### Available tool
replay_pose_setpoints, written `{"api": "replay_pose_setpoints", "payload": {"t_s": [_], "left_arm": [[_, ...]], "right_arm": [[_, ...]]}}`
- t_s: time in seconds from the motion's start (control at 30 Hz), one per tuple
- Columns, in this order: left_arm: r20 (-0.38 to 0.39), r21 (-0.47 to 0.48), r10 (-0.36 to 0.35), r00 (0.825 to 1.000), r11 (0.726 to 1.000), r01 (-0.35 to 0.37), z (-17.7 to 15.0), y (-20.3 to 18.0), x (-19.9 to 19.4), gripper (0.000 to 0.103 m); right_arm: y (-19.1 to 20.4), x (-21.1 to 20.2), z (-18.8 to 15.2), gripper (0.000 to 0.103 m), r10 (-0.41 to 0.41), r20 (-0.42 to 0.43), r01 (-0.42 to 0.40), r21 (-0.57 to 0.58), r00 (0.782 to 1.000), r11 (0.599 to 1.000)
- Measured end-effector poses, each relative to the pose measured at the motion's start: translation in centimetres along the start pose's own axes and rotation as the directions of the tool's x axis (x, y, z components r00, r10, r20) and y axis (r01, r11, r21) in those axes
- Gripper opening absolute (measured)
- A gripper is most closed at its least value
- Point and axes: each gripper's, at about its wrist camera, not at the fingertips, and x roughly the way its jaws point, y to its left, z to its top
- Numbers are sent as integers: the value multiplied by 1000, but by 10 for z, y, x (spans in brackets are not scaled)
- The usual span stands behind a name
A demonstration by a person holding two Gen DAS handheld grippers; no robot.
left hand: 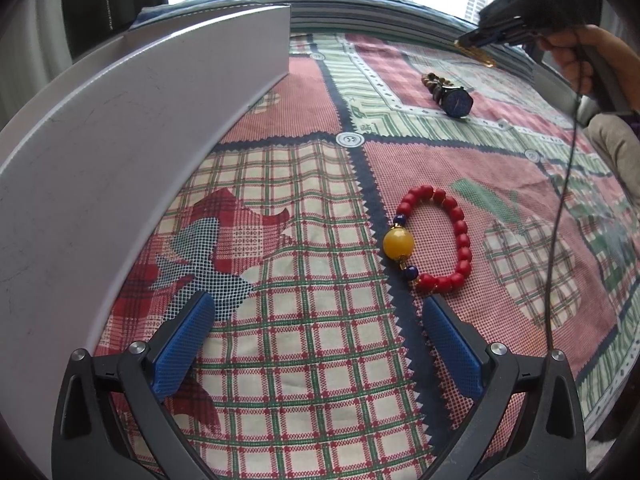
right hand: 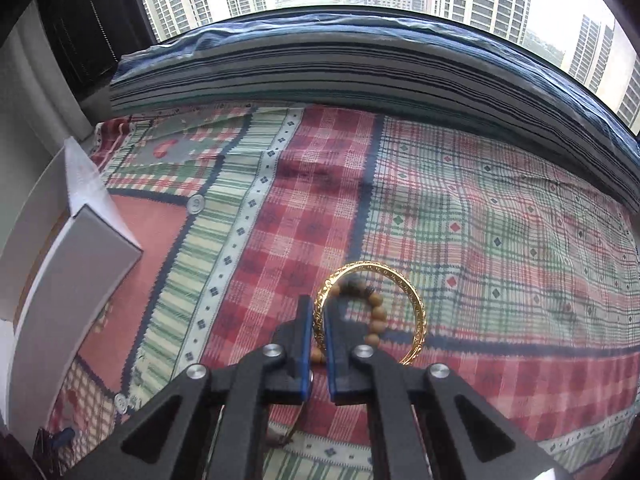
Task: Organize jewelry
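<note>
Two blue-padded fingers of the left gripper (left hand: 316,344) are standing wide apart over the patchwork cloth (left hand: 304,360) in the left wrist view, holding nothing. A red bead bracelet (left hand: 434,240) with one big yellow bead is lying just ahead at about one o'clock, near the right-hand pad and not touching it. Farther off at one o'clock a dark-faced watch (left hand: 456,100) is resting against a brownish bead string (left hand: 434,80). The white box (left hand: 120,140) is filling the nine-to-eleven o'clock side; its inside is hidden from here. At two o'clock the right gripper (left hand: 476,42) is hanging in the air with something golden in its tips.

In the right wrist view that gripper (right hand: 318,334) is clamping a gold bangle (right hand: 408,292) at its near-left rim, the pads nearly together. A tan wooden bead strand (right hand: 378,312) is showing through the ring; whether it is pinched too or lying on the cloth below, I cannot tell. The box (right hand: 80,264) is sitting at nine o'clock, cut off by the frame edge.

Judging by this, the carrying step is under way: the bangle is needing a swing toward nine o'clock, over the box wall, before release.
</note>
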Motion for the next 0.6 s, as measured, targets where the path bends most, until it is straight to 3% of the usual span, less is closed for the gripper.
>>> {"api": "replay_pose_setpoints", "payload": {"t_s": [0.17,0.3,0.47,0.53,0.57,0.6], "left_arm": [[-2,-8,-22,1000,1000,22,0,2,-2,102],[-44,-26,-61,997,998,59,3,3,-8,102],[-70,-83,-84,994,994,78,25,-2,-7,101],[-71,-86,-68,995,994,62,34,-8,-3,90],[-74,-67,-57,996,996,52,37,-13,1,86],[-85,-40,-40,996,999,37,38,-18,7,80]], "right_arm": [[47,-59,-82,6,47,-89,-62,-169,995,984],[85,-63,-173,6,55,-201,-106,-252,978,962],[109,-51,-235,7,37,-172,-77,-231,984,970],[104,-49,-241,14,61,-156,-88,-173,986,981],[100,-51,-242,28,88,-149,-108,-129,985,986],[94,-59,-242,33,123,-123,-133,-82,985,988]]}}
